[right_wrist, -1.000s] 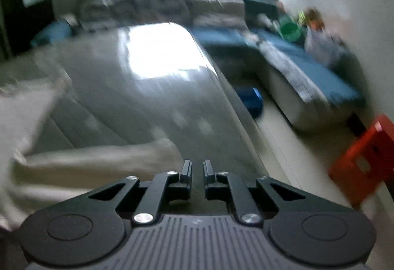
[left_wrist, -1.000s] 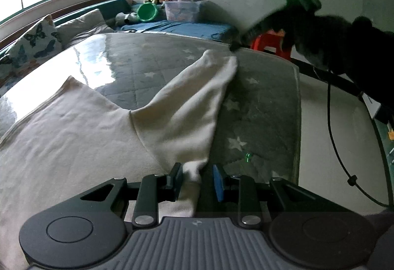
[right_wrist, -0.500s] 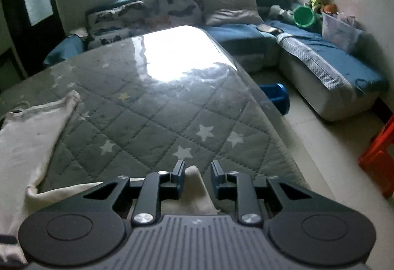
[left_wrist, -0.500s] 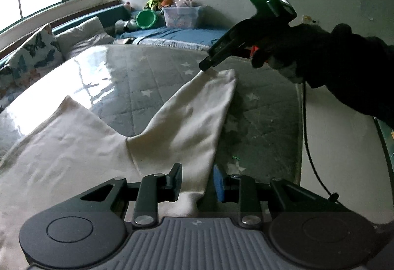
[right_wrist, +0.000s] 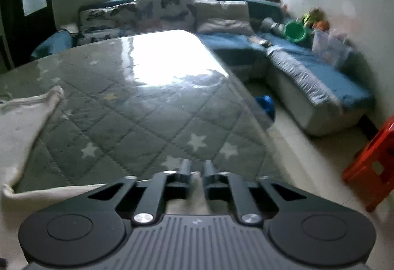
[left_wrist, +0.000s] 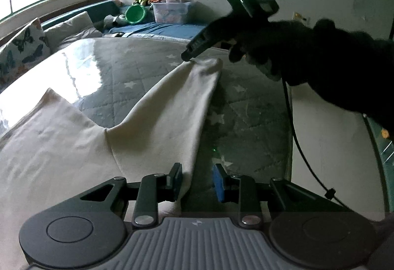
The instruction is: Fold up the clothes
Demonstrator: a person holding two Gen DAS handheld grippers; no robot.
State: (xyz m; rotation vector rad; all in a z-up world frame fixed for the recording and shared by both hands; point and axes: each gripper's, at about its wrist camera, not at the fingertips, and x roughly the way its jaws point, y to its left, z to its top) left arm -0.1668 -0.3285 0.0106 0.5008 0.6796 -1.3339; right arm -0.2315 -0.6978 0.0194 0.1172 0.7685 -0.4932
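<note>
Working on a cream garment [left_wrist: 49,146] laid flat on the grey quilted bench [left_wrist: 246,122], body at lower left of the left-wrist view, one sleeve [left_wrist: 172,109] running up to the cuff [left_wrist: 206,64] just above centre. Judged to be the sleeve fold, not yet begun. Holding the right tongs [right_wrist: 197,169] narrowly parted over the cuff end, with cream cloth showing in the gap but no pinch seen. Holding the left tongs [left_wrist: 197,178] spread at bottom centre, with the sleeve's near edge just inside the left pad and nothing gripped. To do it well: push the right tongs a little deeper so both layers of the cuff sit between the pads, then close firmly before lifting. Close the left tongs on the sleeve edge near the shoulder, or keep them there as an anchor, so as not to drag the body. Lift only slightly, carry the cuff toward lower left across the body, and lay it down without twisting. Watch for catching one layer only, or for sliding the cloth on the glossy cover. Compared with a second ago: right tongs then almost pressed together, now parted, and drawn in larger and right at the cuff in the left-wrist view; cuff then flat, now slightly puckered; right-wrist view then heavily smeared, now clearer; left tongs unchanged.
</note>
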